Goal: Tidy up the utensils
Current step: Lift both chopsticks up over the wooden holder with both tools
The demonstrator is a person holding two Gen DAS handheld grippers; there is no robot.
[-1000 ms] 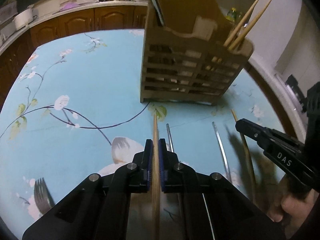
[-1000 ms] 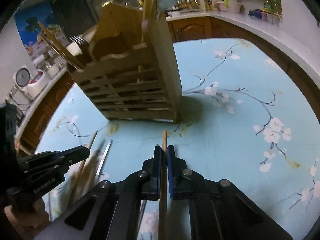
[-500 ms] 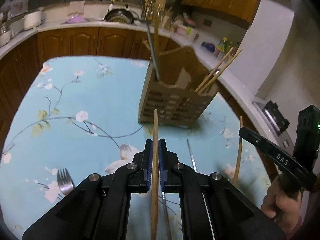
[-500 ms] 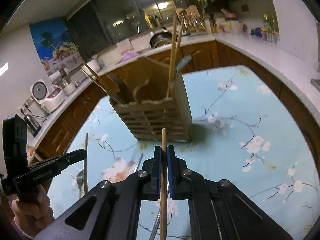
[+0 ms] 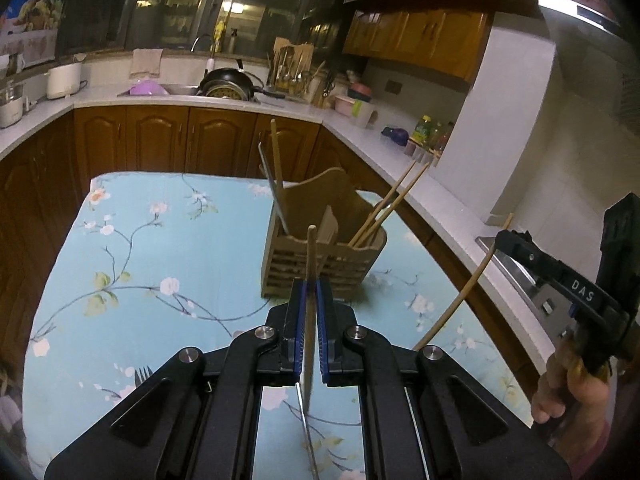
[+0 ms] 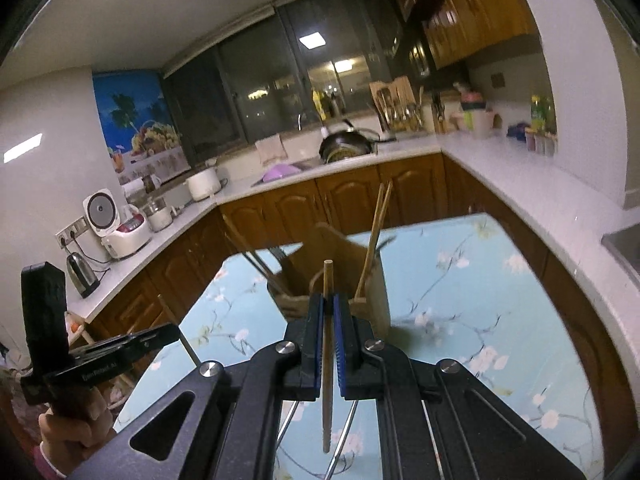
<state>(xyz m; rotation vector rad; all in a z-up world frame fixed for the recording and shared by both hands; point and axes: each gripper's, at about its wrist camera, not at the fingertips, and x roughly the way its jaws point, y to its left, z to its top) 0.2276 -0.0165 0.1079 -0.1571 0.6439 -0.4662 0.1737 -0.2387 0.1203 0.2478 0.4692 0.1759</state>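
chopsticks, one per gripper. left gripper point(image 5: 309, 300) has its fingers clamped on a wooden chopstick point(image 5: 310, 256); the stick runs forward between the blue pads, tip raised above the surface point(image 5: 132, 248). right gripper point(image 6: 329, 312) likewise has its fingers clamped on a second chopstick point(image 6: 327, 280), held clear of the surface. in the left wrist view the right gripper shows at the right edge of the frame, gripped by a hand point(image 5: 560, 384), its stick angling down toward the surface's right edge.

wooden holder point(image 5: 324, 256) stands upright near the far right part of the surface, ahead of both grippers. chopsticks lean out of its right compartment, and another stick and a flat metal piece out of its left.

fork point(image 5: 142, 376) lies flat near the surface's near left edge. metal pieces lie on the cloth beneath the grippers; kind unclear.
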